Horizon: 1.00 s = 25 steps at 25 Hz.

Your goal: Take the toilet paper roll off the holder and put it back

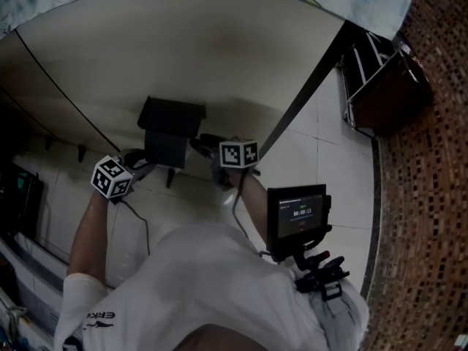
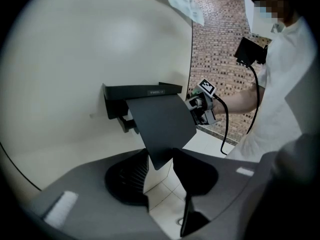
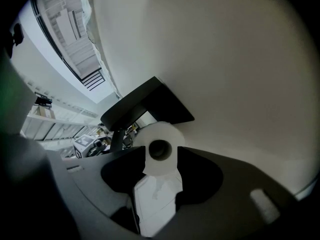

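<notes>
A black wall holder (image 1: 172, 119) is fixed to the cream wall, and its flap (image 2: 162, 121) is tilted up. My left gripper (image 1: 150, 164) is at the holder's lower left. In the left gripper view (image 2: 160, 176) the jaws stand apart, with the flap's lower corner dipping into the gap. The white toilet paper roll (image 3: 162, 131) sits under the holder (image 3: 145, 104), seen end-on with its dark core. My right gripper (image 3: 161, 166) faces that end with its jaws wide, and the roll is just ahead of the tips. The right gripper (image 1: 203, 145) is at the holder's right side.
A dark diagonal edge (image 1: 307, 93) ends the cream wall on the right. Beyond it are pale floor tiles, a dark rack (image 1: 380, 79) and brown mosaic flooring (image 1: 431, 196). A small screen unit (image 1: 296, 214) hangs at the person's waist, with a cable running to the right gripper (image 2: 200, 106).
</notes>
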Available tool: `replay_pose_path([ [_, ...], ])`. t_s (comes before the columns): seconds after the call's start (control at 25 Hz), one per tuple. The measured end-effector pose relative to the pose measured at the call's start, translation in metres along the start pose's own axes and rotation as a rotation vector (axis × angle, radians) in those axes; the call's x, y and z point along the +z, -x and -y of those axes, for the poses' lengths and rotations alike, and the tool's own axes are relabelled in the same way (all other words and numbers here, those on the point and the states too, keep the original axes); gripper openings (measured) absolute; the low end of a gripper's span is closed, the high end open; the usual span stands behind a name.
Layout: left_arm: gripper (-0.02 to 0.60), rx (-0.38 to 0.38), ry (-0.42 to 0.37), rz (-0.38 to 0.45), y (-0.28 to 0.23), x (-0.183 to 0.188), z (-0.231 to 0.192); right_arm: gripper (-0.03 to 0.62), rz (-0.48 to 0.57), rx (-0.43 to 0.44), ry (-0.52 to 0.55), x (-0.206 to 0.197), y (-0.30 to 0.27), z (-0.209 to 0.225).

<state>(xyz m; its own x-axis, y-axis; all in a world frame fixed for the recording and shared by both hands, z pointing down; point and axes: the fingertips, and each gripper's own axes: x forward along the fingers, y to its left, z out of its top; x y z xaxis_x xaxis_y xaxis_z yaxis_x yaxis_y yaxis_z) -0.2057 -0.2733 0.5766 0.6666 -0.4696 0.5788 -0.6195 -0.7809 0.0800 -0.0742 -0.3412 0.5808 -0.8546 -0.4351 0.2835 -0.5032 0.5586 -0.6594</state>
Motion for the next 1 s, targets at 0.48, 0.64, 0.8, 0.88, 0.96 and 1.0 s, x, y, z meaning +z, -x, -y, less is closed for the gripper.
replay_pose_path([
  [0.48, 0.153, 0.007, -0.003, 0.002, 0.002, 0.000, 0.002, 0.193, -0.029, -0.005, 0.057, 0.001, -0.013, -0.007],
  [0.64, 0.153, 0.009, -0.006, -0.001, 0.001, 0.002, 0.003, 0.192, -0.042, -0.010, 0.086, 0.003, -0.015, -0.009],
  [0.8, 0.155, 0.011, -0.006, -0.003, 0.002, 0.002, 0.004, 0.198, -0.056, -0.006, 0.099, 0.002, -0.016, -0.010],
  [0.88, 0.155, 0.010, -0.005, -0.003, 0.003, 0.000, 0.004, 0.206, -0.062, -0.004, 0.099, 0.000, -0.018, -0.009],
  [0.96, 0.155, 0.011, -0.005, -0.002, 0.004, -0.002, 0.005, 0.207, -0.066, -0.003, 0.103, -0.001, -0.018, -0.009],
  [1.0, 0.155, 0.012, -0.004, -0.003, 0.003, -0.002, 0.005, 0.207, -0.068, -0.003, 0.106, -0.002, -0.018, -0.009],
])
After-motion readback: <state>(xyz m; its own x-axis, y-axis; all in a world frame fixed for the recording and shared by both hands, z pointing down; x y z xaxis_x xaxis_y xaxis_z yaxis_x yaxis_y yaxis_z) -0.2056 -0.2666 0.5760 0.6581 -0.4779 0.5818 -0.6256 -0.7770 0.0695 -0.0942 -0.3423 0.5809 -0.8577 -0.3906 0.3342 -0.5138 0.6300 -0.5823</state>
